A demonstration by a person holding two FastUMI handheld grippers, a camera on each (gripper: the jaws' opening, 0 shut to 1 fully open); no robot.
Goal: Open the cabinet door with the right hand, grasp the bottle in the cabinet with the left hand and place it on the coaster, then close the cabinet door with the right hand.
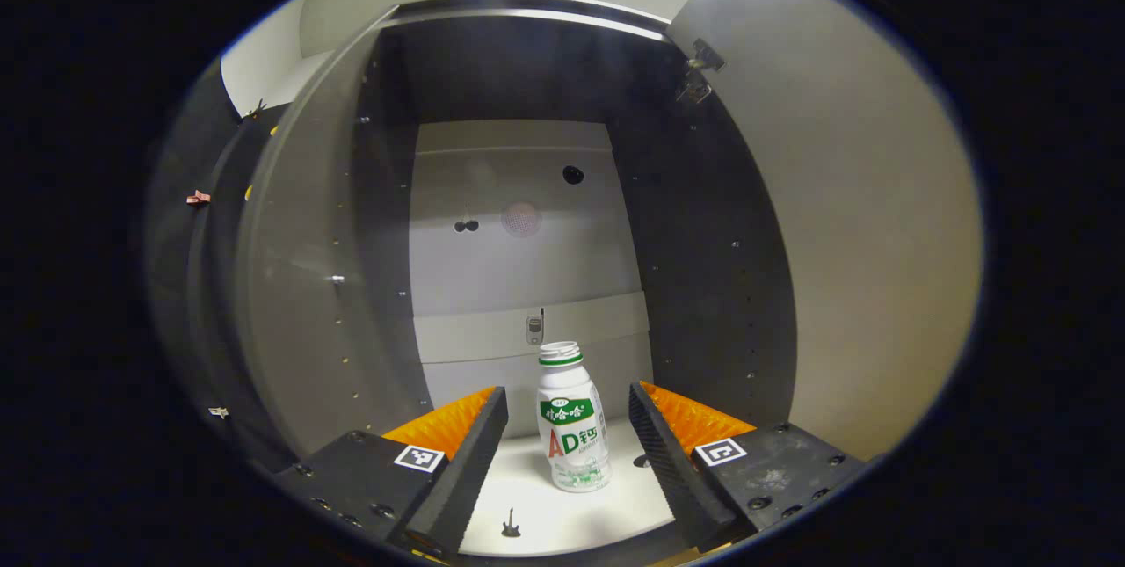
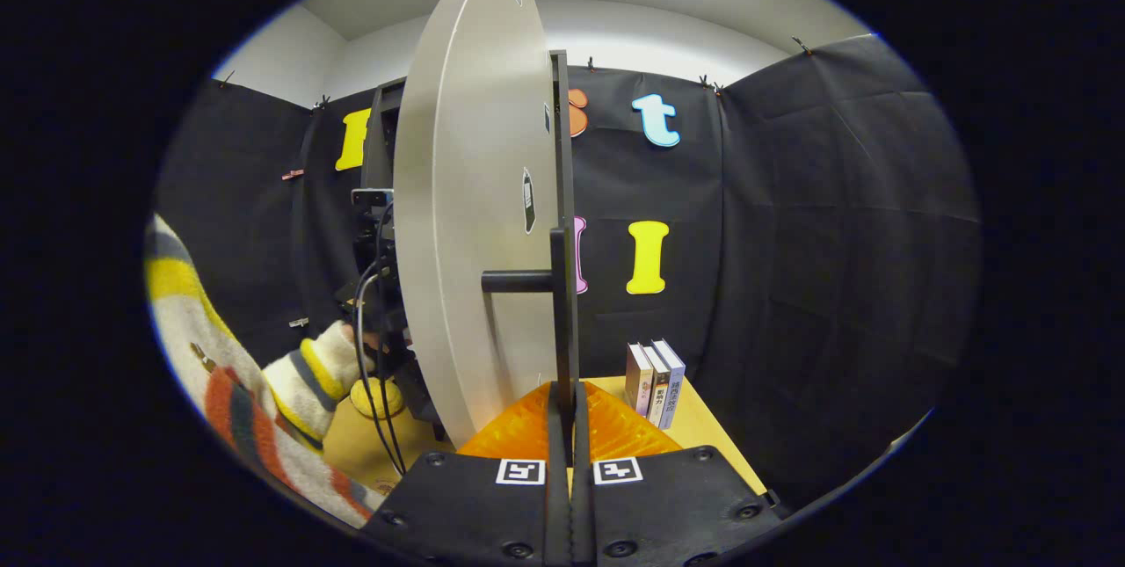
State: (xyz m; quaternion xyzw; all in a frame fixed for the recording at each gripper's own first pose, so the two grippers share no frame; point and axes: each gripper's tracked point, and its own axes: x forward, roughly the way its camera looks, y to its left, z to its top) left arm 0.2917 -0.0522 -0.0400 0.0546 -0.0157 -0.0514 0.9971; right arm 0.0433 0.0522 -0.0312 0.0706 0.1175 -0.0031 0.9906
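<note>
In the left gripper view the left hand-held gripper [image 1: 569, 435] stands wide open, holding nothing; the bottle [image 1: 571, 419] stands upright between its fingers on the cabinet floor [image 1: 545, 514], seemingly untouched. If the jaws close off-centre, one finger could meet the light bottle first and tip it or push it deeper. In the right gripper view the right hand-held gripper [image 2: 569, 426] is closed on the edge of the cabinet door [image 2: 466, 224], beside its handle [image 2: 518, 281]. Should that hold slip, the door may swing onto the striped sleeve [image 2: 290, 391] reaching inside. Books [image 2: 655, 381] stand further back on the worktop [image 2: 703, 426].
</note>
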